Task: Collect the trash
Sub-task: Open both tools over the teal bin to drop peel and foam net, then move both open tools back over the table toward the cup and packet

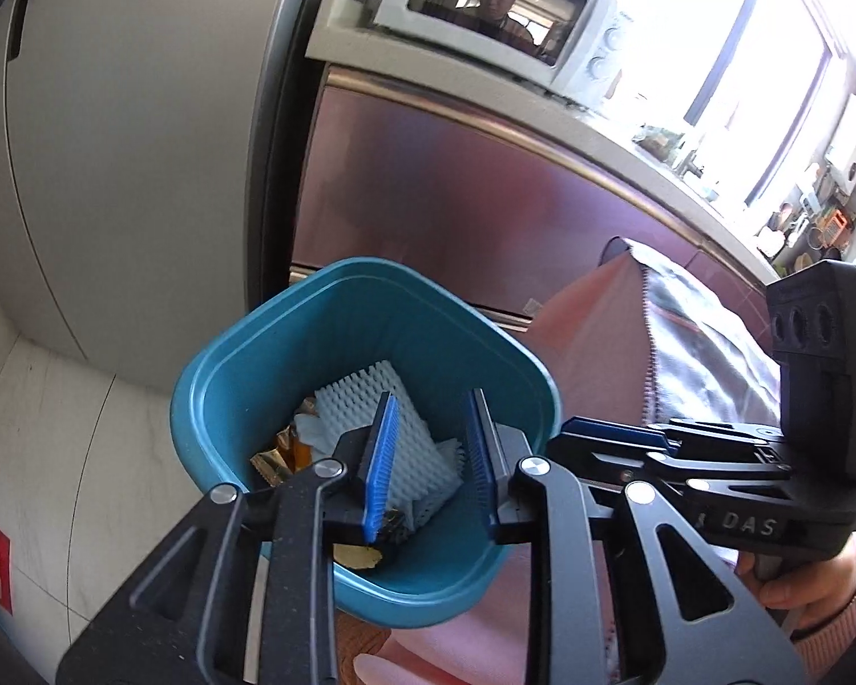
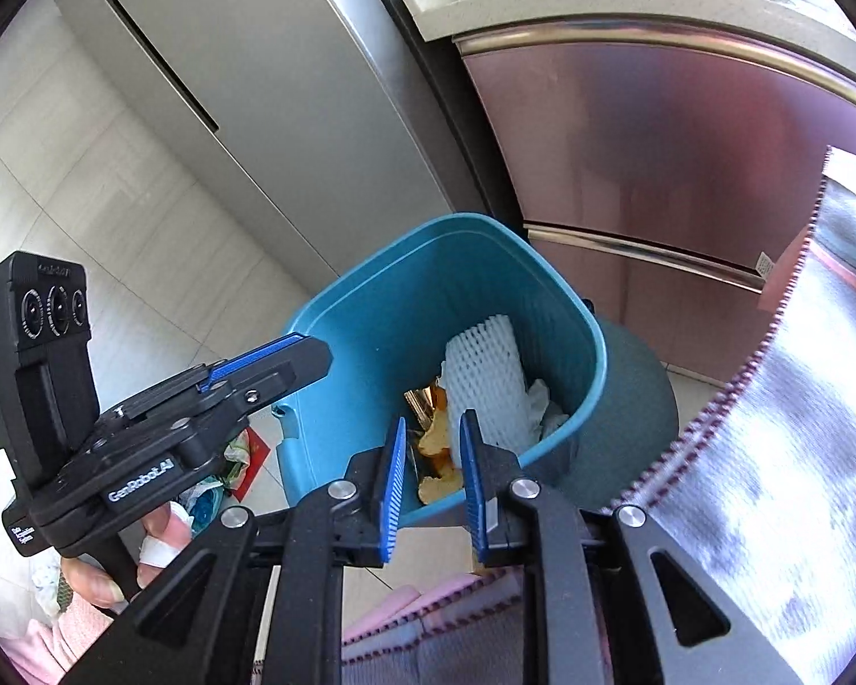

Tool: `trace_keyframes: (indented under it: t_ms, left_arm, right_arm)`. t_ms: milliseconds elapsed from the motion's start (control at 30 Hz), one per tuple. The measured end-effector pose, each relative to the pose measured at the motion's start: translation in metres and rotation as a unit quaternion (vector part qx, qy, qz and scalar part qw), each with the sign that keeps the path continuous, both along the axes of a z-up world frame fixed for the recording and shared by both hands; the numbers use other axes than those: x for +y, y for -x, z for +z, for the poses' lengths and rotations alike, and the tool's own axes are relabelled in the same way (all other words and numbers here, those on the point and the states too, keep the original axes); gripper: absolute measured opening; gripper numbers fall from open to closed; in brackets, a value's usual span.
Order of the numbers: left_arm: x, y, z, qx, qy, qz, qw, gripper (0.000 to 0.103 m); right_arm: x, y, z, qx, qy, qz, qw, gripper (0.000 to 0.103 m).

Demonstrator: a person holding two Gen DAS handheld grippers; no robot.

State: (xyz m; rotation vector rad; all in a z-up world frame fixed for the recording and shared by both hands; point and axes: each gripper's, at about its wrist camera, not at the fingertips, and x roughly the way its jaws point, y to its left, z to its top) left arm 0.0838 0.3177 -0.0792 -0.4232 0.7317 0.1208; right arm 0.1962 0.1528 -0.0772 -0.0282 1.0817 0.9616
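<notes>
A teal trash bin [image 1: 228,399] stands on the floor; it also shows in the right wrist view [image 2: 371,342]. Inside lie a white foam fruit net [image 1: 365,399] [image 2: 485,377], crumpled tissue [image 2: 542,399], a gold wrapper [image 1: 274,462] and orange peel [image 2: 436,485]. My left gripper [image 1: 431,456] is open and empty over the bin's mouth. My right gripper [image 2: 428,485] is open and empty just above the bin's near rim. Each gripper shows from the side in the other's view, the right one [image 1: 616,439] and the left one [image 2: 268,359].
A grey fridge [image 1: 114,142] stands left of the bin. A reddish metallic cabinet [image 1: 456,182] with a counter and a toaster oven [image 1: 502,17] is behind it. A pink-and-grey blanket [image 2: 770,428] hangs at the right. Colourful trash [image 2: 239,456] lies on the floor left of the bin.
</notes>
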Motion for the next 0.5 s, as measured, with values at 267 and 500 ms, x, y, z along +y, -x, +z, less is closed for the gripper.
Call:
trace_keyframes:
  t_ms: [267,500]
  left_arm:
    - [-0.029,0.02,0.03,-0.042,-0.03,-0.026,0.9983,0.036]
    - [-0.063,0.033,0.056,-0.073,-0.058,-0.056,0.994,0.049]
  right_arm:
    - [-0.032,0.01,0.013,-0.008,-0.028,-0.018,0.999,0.029]
    - [-0.073,0.024,0.031,-0.031,-0.059,-0.044,0.997,0.036]
